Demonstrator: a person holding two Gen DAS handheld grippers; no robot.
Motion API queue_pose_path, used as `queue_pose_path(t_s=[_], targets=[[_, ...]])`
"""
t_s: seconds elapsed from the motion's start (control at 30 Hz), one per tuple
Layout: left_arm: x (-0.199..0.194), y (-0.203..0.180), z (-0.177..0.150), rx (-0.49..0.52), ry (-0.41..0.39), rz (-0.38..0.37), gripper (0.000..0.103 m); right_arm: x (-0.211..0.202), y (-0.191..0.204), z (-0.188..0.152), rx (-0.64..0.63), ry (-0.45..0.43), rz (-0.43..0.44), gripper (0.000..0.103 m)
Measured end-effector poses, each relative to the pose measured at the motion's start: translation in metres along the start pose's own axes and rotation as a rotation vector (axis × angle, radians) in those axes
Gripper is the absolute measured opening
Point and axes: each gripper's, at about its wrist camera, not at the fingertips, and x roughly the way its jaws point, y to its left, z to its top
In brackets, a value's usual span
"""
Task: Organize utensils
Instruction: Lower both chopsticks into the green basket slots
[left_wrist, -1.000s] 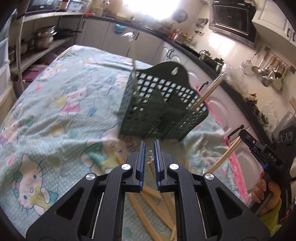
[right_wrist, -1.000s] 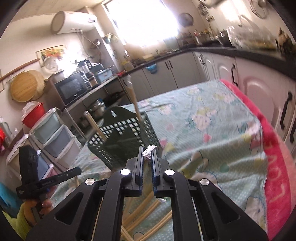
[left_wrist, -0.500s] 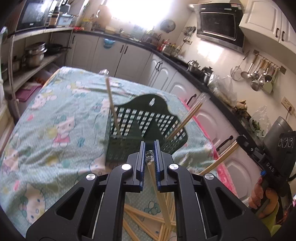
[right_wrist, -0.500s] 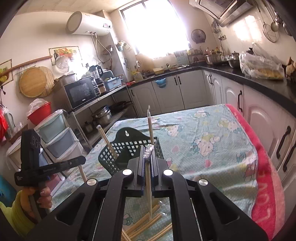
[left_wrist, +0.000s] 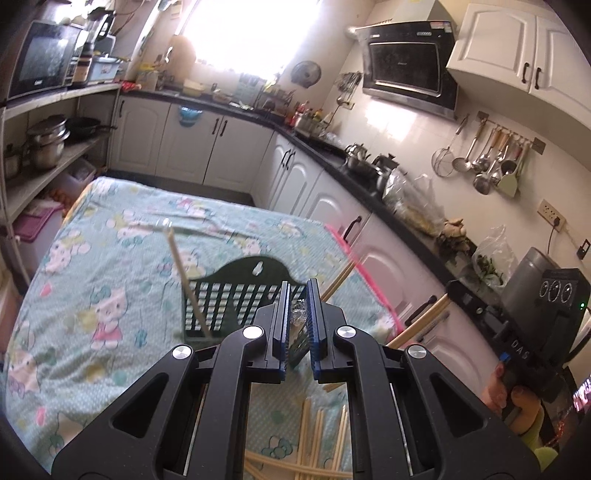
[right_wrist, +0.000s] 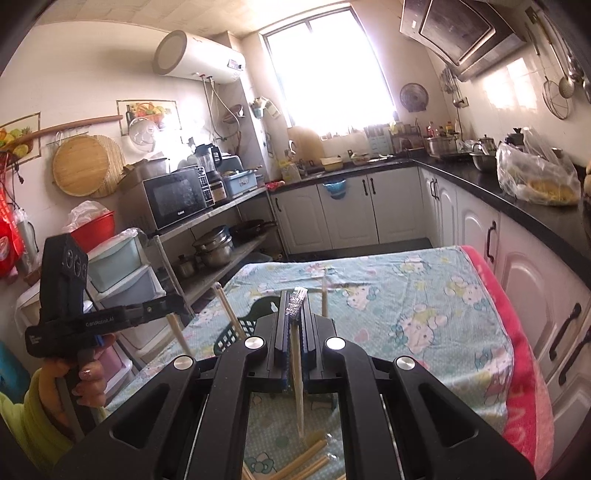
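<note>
Left wrist view gives you the table (left_wrist: 74, 295) under its cartoon-print cloth, and the dark green utensil basket (left_wrist: 236, 291) standing on it is your landmark. Two chopsticks already lean out of the basket. On your side of the basket, loose chopsticks (left_wrist: 314, 439) lie scattered on the cloth. Your left gripper (left_wrist: 297, 325) hangs above the basket's near side, fingers pinched on a foil-tipped chopstick (left_wrist: 297, 321). Your right gripper (right_wrist: 294, 334), on the basket's right, has its fingers clamped on another foil-tipped chopstick (right_wrist: 297, 376), which hangs down toward the scattered ones.
</note>
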Motion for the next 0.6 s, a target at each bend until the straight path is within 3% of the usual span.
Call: queue_pose_path(t_s=[0.6], targets=[[-0.013,-0.036,0.071,0.062,-0.143,-0.073,0.003,0.012,0.016,0.041,-0.041,-0.078,0.005,0.005]])
